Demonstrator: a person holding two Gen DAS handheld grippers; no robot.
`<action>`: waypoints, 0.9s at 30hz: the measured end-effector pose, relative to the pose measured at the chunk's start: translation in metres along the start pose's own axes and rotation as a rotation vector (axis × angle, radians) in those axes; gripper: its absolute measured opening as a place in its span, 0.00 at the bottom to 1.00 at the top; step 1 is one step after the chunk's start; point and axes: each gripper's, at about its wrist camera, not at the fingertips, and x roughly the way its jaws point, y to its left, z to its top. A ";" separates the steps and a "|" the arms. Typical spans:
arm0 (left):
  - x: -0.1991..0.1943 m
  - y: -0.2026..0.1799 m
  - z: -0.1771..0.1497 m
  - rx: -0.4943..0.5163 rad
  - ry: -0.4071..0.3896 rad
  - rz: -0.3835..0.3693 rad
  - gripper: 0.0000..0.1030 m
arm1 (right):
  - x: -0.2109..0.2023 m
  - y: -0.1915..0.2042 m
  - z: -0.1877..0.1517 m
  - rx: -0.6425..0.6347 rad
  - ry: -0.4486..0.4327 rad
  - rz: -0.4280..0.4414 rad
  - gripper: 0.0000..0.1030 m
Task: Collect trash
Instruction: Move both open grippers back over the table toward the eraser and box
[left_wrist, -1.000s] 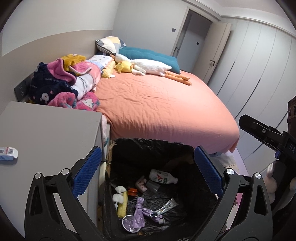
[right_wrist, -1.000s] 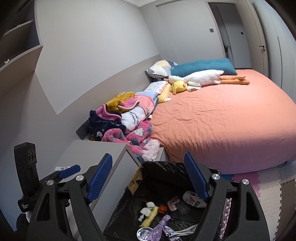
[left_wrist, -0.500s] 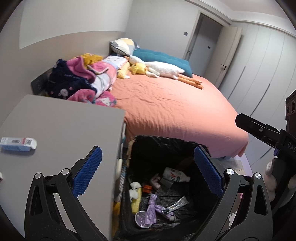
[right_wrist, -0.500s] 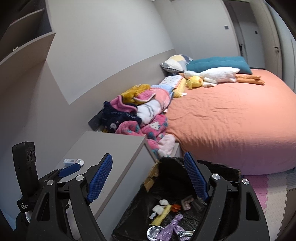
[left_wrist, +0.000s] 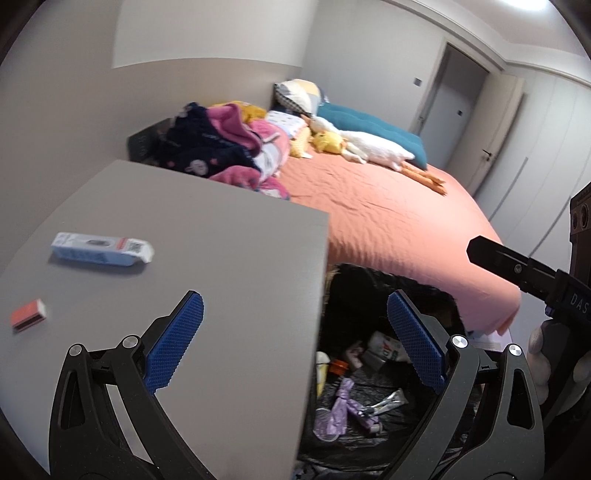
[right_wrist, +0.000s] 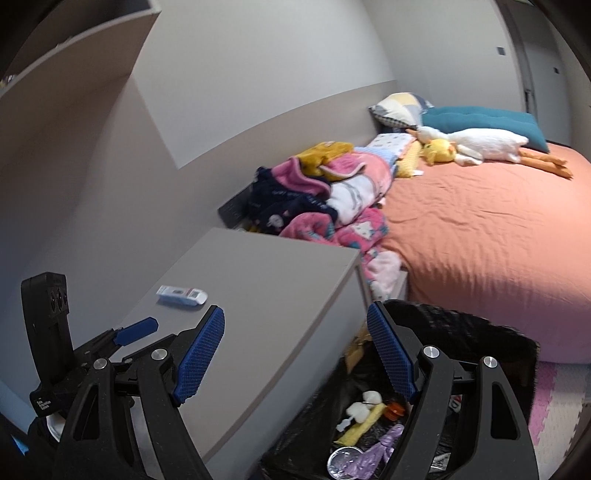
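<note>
Bin (left_wrist: 369, 273) half hidden behind nightstand (left_wrist: 221, 258)

Bedroom count: two pieces of trash on the surface (left_wrist: 207, 240), one lined bin (left_wrist: 369, 273) beside it.

On the surface lie one white-and-blue box (left_wrist: 101, 249) and one small red box (left_wrist: 28, 314). The bin holds several items, among them one white bottle (left_wrist: 386, 345), one purple wrapper (left_wrist: 341, 406) and one yellow wrapper (right_wrist: 360, 424). The bed (left_wrist: 388, 218) carries one plush goose (left_wrist: 373, 149), one teal pillow (left_wrist: 369, 123), one patterned pillow (left_wrist: 299, 92).
</note>
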 end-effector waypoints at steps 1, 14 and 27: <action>-0.003 0.006 -0.001 -0.009 -0.003 0.012 0.94 | 0.004 0.005 0.000 -0.009 0.005 0.007 0.78; -0.037 0.074 -0.019 -0.130 -0.025 0.155 0.94 | 0.054 0.065 -0.004 -0.108 0.078 0.106 0.78; -0.057 0.132 -0.037 -0.226 -0.039 0.285 0.94 | 0.102 0.113 -0.005 -0.195 0.152 0.158 0.78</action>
